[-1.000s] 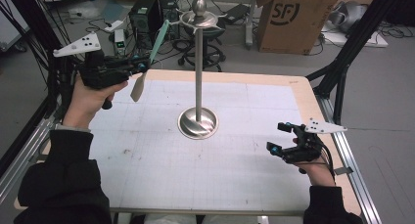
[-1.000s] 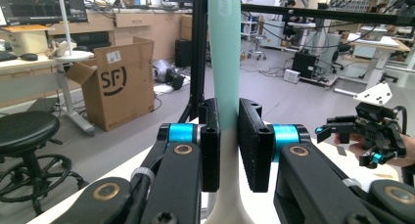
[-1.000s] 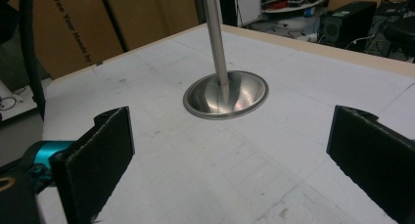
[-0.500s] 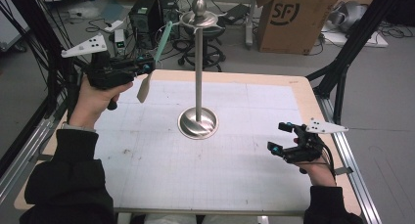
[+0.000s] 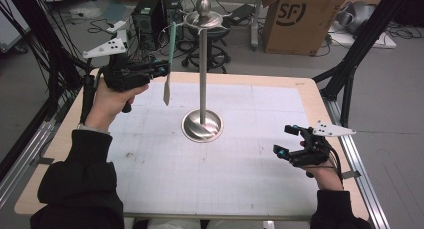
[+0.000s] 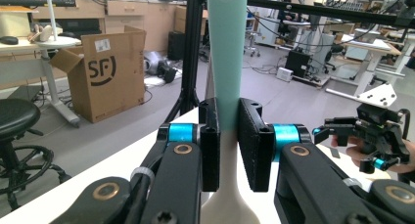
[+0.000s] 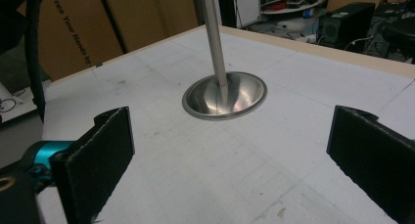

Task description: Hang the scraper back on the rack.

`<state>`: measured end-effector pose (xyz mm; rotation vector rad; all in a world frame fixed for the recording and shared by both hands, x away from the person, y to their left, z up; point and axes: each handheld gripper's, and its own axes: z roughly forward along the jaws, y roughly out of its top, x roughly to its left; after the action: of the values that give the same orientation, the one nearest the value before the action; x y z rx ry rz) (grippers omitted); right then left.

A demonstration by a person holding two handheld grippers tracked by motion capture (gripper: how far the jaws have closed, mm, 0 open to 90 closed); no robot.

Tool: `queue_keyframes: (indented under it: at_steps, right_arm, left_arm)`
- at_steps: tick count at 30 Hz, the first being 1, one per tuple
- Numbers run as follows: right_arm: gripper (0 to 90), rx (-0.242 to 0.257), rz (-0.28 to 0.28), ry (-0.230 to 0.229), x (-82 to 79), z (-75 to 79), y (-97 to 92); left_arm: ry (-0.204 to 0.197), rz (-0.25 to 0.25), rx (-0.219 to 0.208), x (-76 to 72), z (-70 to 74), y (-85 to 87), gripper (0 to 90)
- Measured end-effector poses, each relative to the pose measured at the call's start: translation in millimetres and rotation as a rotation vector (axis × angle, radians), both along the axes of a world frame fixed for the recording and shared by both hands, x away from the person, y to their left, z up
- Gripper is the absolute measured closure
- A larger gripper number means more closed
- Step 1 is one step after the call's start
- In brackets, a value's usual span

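Your left hand-held gripper [image 5: 162,69] sits in the upper left of the high view, raised above the surface [image 5: 150,189], and it is clamped on a long spatula [image 5: 169,64] with a teal handle and a pale blade. In the left gripper view the two black pads press against that handle from both sides (the grip falls just where the teal meets the cream-coloured neck), with the handle running up out of the top of the frame and the blade widening at the bottom edge. In the high view the spatula hangs nearly upright, blade down, just left of the metal stand [image 5: 202,89], close to its pole but apart from it; the handle's top reaches near the stand's round top plate.

Your right hand-held gripper [image 5: 287,140] rests low in the lower right of the high view, jaws spread wide with nothing between them. Its own view looks across the surface at the stand's dish-shaped base [image 7: 225,94].
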<state>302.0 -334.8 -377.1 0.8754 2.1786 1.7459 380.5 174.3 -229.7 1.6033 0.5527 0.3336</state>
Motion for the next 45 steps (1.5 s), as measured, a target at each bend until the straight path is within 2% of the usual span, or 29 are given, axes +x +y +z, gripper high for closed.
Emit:
queue_keyframes:
  at_steps: [5,13,16,18,19,21,23,28,31,34,37,40,43,44,45]
  right_arm:
    - [2.6,-0.001,0.001,-0.001,0.2,0.0,-0.6]
    - [2.6,-0.002,0.001,0.000,0.4,-0.1,-0.5]
    - [2.6,-0.003,0.000,-0.001,0.7,-0.4,-0.2]
    - [2.6,-0.002,0.000,0.000,0.4,-0.3,-0.3]
    - [2.6,-0.002,0.001,0.000,0.3,-0.2,-0.6]
    - [2.6,-0.003,0.001,0.003,0.6,-0.6,-0.9]
    - [2.6,-0.003,-0.003,0.008,1.7,-1.5,-0.9]
    - [2.6,-0.011,0.005,0.005,2.5,-2.2,2.1]
    - [2.6,-0.013,0.009,0.006,2.5,-1.8,2.4]
    - [2.6,-0.004,0.007,-0.001,4.0,-1.6,2.0]
    - [2.6,-0.007,0.009,0.003,5.6,-2.3,1.9]
    - [2.6,-0.014,0.013,0.006,4.9,-2.7,3.1]
    - [2.6,-0.017,0.021,0.000,2.4,-1.8,3.3]
    - [2.6,-0.016,0.020,0.000,1.4,-1.3,2.8]
    - [2.6,-0.013,0.017,0.001,0.4,-1.0,2.3]
  left_arm:
    - [-0.011,-0.003,0.009,-0.7,-0.6,-3.6,79.6]
    - [-0.007,0.001,0.008,0.9,-1.1,-5.4,79.6]
    - [-0.022,0.018,0.009,0.7,-1.7,-6.9,79.5]
    - [-0.025,0.020,-0.014,-0.4,-1.7,-7.2,73.0]
    - [-0.014,0.018,-0.027,-1.5,-1.7,-7.3,71.1]
    - [-0.006,0.039,-0.028,-5.3,-2.5,-9.3,68.7]
    - [-0.034,0.027,-0.022,-10.2,-6.4,-10.9,62.7]
    - [-0.042,0.024,0.023,-19.3,-21.8,-10.8,50.2]
    - [-0.042,0.003,0.033,-23.4,-32.9,-10.5,44.1]
    - [-0.064,-0.013,0.057,-27.8,-44.0,-10.8,34.6]
    - [-0.050,-0.031,0.065,-33.5,-53.0,-13.1,21.4]
    - [-0.077,-0.041,0.099,-38.6,-63.2,-15.1,14.7]
    - [-0.057,-0.030,0.135,-38.7,-76.3,-16.2,5.6]
    - [-0.047,-0.035,0.136,-38.7,-80.9,-15.6,5.6]
    - [-0.038,-0.054,0.117,-39.1,-85.4,-14.8,5.4]
